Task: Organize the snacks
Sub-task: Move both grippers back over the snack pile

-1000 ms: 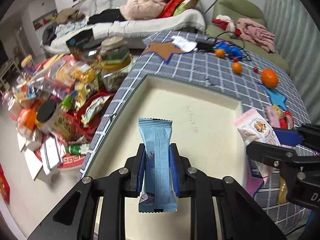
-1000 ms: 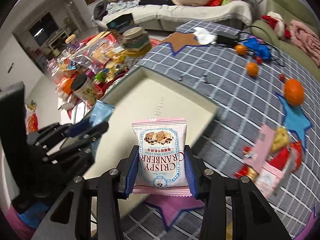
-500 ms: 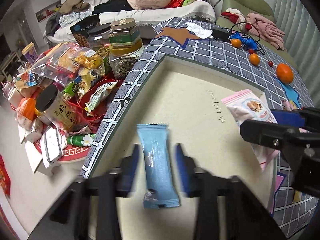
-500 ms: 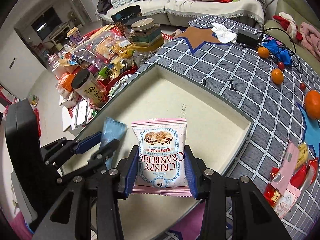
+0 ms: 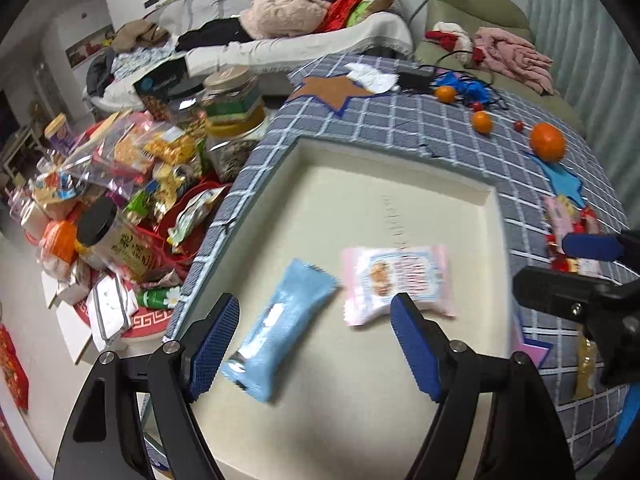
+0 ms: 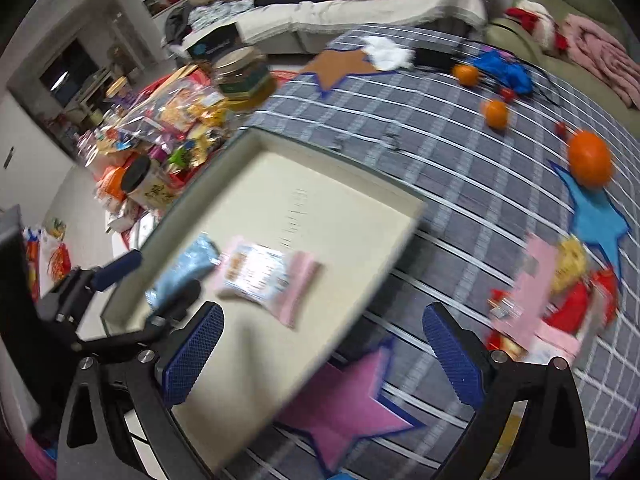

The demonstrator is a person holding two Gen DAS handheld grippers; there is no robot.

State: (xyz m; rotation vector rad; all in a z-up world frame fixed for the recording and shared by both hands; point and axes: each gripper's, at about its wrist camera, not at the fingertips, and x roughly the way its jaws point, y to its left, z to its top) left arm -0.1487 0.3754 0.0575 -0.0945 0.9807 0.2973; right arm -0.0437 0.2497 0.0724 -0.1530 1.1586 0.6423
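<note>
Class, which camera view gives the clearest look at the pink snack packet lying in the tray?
The left wrist view: the pink snack packet lies whole and fairly sharp on the tray, its printed front showing. In the right wrist view the packet is smeared by motion blur, its print unreadable.

Tabletop (image 5: pixel 400 120): grey checked cloth
Oranges: 3, the largest orange (image 5: pixel 547 142) beside a blue felt star (image 5: pixel 564 182)
Brown felt star (image 5: pixel 324 90): under crumpled white paper (image 5: pixel 370 77)
Sofa (image 5: pixel 296 44): heaped with clothes
Pink felt star (image 6: pixel 344 408): near tabletop edge
</note>
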